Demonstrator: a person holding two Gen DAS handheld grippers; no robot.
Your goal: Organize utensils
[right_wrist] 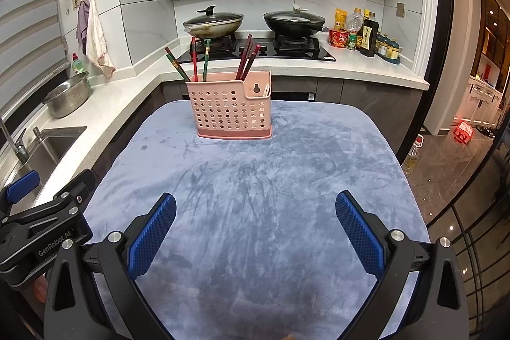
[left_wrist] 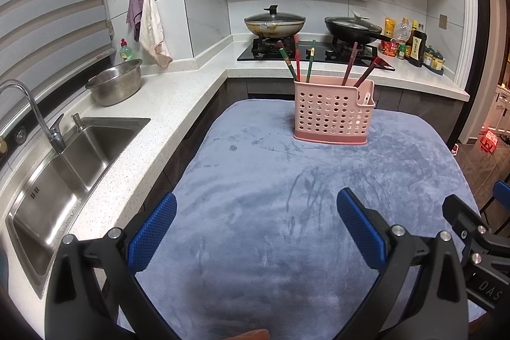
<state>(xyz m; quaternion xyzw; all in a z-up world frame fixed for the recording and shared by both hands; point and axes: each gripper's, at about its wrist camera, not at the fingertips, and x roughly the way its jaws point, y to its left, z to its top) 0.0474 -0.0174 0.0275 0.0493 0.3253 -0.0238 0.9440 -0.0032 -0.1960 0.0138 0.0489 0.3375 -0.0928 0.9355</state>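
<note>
This is a kitchen with white walls, and in the middle stands a bench (left_wrist: 414,155) with a soft blue-grey cloth (right_wrist: 255,196) over it. A pink holder (left_wrist: 333,112) full of round holes stands upright on the far part of the cloth. Red and green chopsticks (right_wrist: 247,58) stick up out of it and lean different ways. Their lower ends are hidden inside the holder, so it is hard to count them. A small side pocket on its right end holds something white (left_wrist: 367,98), too small to make out.

The left tongs (left_wrist: 256,230) are wide open above the near part of the cloth and hold nothing. The right tongs (right_wrist: 255,231) are wide open too, and empty. The two sit side by side, well apart from the holder. Each camera sees only a cut-off piece of the other tongs at its edge.

Behind the holder is a black stove (right_wrist: 261,48) with two lidded pans (left_wrist: 274,23). Bottles (right_wrist: 366,34) stand to the right of it. To the left are a steel sink (left_wrist: 63,171) and a metal bowl (left_wrist: 114,82). Two cloths (left_wrist: 149,21) hang on the wall.
</note>
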